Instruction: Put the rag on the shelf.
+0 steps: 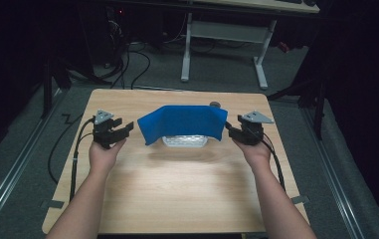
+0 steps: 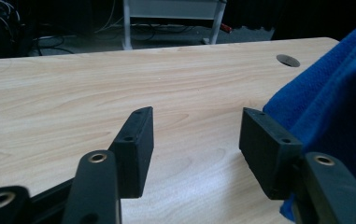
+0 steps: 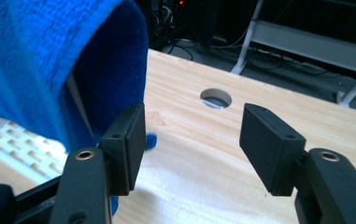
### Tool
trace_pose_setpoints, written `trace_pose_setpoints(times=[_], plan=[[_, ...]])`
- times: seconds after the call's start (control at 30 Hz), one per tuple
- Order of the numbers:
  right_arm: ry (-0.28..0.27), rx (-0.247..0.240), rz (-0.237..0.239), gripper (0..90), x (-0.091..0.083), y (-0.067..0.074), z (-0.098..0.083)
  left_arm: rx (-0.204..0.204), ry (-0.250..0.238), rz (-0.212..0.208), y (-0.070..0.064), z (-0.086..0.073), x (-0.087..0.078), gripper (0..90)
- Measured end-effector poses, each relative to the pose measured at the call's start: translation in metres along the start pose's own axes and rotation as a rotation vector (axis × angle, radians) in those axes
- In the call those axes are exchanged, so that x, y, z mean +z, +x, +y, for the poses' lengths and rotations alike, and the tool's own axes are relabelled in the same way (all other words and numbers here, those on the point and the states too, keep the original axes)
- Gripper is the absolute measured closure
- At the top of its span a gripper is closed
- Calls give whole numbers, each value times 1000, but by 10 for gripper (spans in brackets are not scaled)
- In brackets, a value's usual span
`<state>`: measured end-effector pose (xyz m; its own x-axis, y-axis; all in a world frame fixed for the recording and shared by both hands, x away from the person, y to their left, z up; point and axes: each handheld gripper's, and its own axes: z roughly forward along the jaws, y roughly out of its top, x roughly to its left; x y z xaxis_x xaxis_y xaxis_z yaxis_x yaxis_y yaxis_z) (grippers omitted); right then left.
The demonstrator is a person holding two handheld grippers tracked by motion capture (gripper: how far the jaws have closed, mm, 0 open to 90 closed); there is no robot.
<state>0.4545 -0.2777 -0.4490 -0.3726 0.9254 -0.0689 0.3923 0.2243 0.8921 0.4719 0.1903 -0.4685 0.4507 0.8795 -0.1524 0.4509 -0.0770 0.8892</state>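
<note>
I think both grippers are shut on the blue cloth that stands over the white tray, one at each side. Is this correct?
Not quite. Both grippers are open, not shut on the blue cloth. The left gripper view shows its jaws apart with bare table between them, and the right gripper view shows the same. The rest holds: the cloth stands over the white tray, with one gripper at each side.

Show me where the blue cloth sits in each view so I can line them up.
High view: blue cloth at centre, standing over a white tray.
Left gripper view: right edge, against the right jaw.
Right gripper view: upper left, beside the left jaw.
Shared landmark: round table hole.
</note>
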Motion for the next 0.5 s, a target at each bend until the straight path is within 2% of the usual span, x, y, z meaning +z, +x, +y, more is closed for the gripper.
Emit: trace_pose_setpoints(times=[0.1,0.13,0.23,0.27,0.3,0.33,0.37,0.43,0.5], plan=[[13,-24,1,392,-7,2,-2,5,15,9,1,-4,-7,434],[3,-43,4,392,-13,5,-3,11,12,10,2,-7,-13,433],[-8,-58,8,389,-20,7,-5,10,13,6,2,-11,-19,431],[13,-57,21,378,-27,10,-6,14,17,-3,-1,-16,-27,425],[13,-57,21,378,-27,10,-6,14,17,-3,-1,-16,-27,424],[-13,-62,32,381,-35,13,-10,19,20,-16,-4,-22,-36,423],[-13,-62,32,381,-35,13,-10,19,20,-16,-4,-22,-36,421],[10,-77,46,364,-46,19,-13,27,39,-37,-11,-34,-48,417],[-7,-95,55,368,-54,26,-19,25,57,-38,-13,-39,-51,416]])
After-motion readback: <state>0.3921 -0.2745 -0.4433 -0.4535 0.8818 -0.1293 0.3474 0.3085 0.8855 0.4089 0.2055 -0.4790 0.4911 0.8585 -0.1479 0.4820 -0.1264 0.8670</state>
